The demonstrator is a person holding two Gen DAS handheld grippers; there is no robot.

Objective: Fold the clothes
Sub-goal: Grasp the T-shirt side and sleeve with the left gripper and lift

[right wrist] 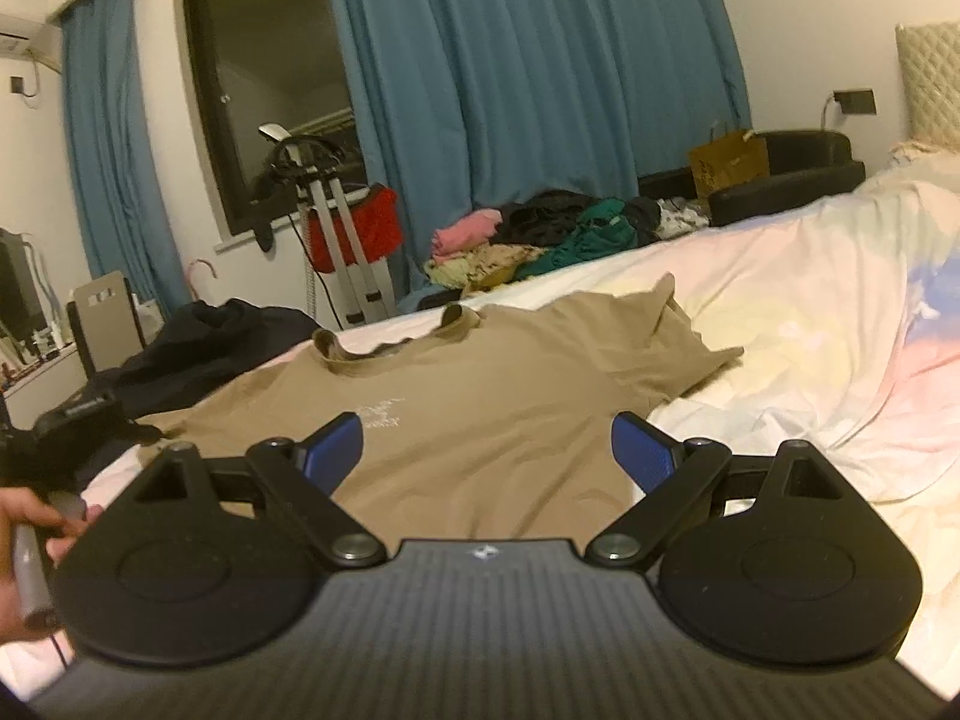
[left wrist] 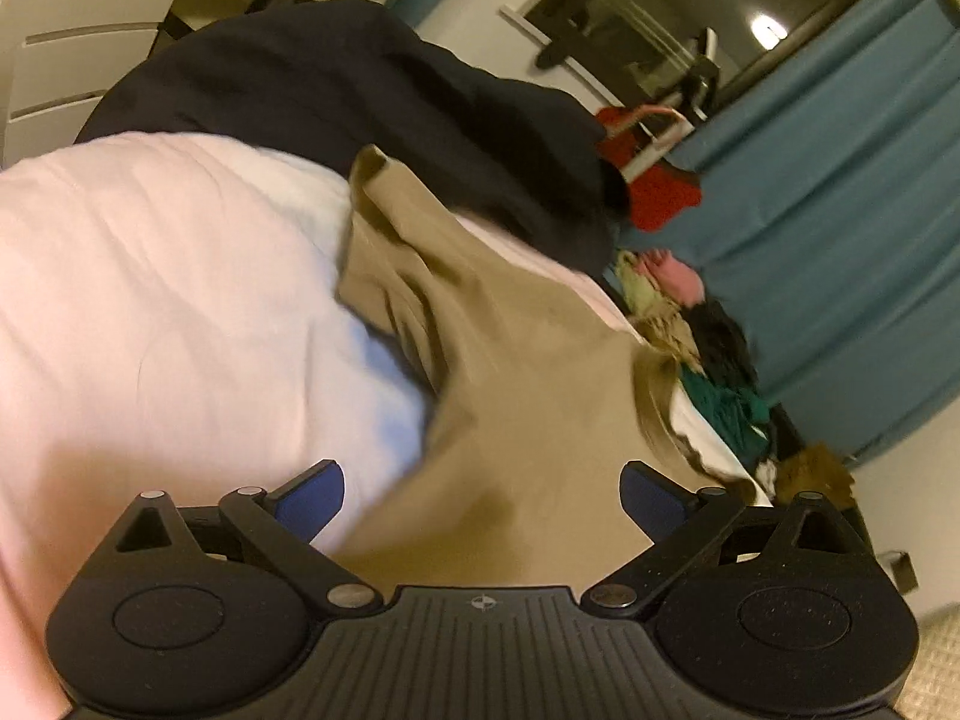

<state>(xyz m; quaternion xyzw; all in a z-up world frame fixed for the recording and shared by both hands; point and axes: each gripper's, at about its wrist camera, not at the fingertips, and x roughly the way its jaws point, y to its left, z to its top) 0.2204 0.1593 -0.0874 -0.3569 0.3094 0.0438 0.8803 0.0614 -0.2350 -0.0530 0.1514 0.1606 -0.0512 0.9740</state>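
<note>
You're working over a bed w/ a pale pink-and-white sheet [right wrist: 780,324], rumpled, w/ a blue patch toward its right side. The tan T-shirt [right wrist: 480,396] lies spread on it front-up, collar away from you, a small white print on the chest, one sleeve bunched toward the right.

Your right gripper [right wrist: 487,450] hangs just above the shirt's lower part, jaws spread wide, nothing between the blue pads [right wrist: 333,450]. Your left gripper [left wrist: 482,495] is also wide open and holds nothing; in its tilted, blurred view the tan fabric sits right under it, w/ bare sheet to one side. Whether either tool touches the cloth, can't tell.

A dark garment [right wrist: 198,348] is heaped at the bed's left edge, touching the shirt's sleeve area. At the far edge, a mixed laundry pile [right wrist: 540,234]: pink, green, black, floral pieces.

Room: blue curtains [right wrist: 528,72] across the back wall, a dark window [right wrist: 270,78] between them, a white-framed stand w/ a red item [right wrist: 354,228] below the window. A black sofa [right wrist: 798,174] w/ a brown paper bag [right wrist: 729,162] sits at back right.
</note>
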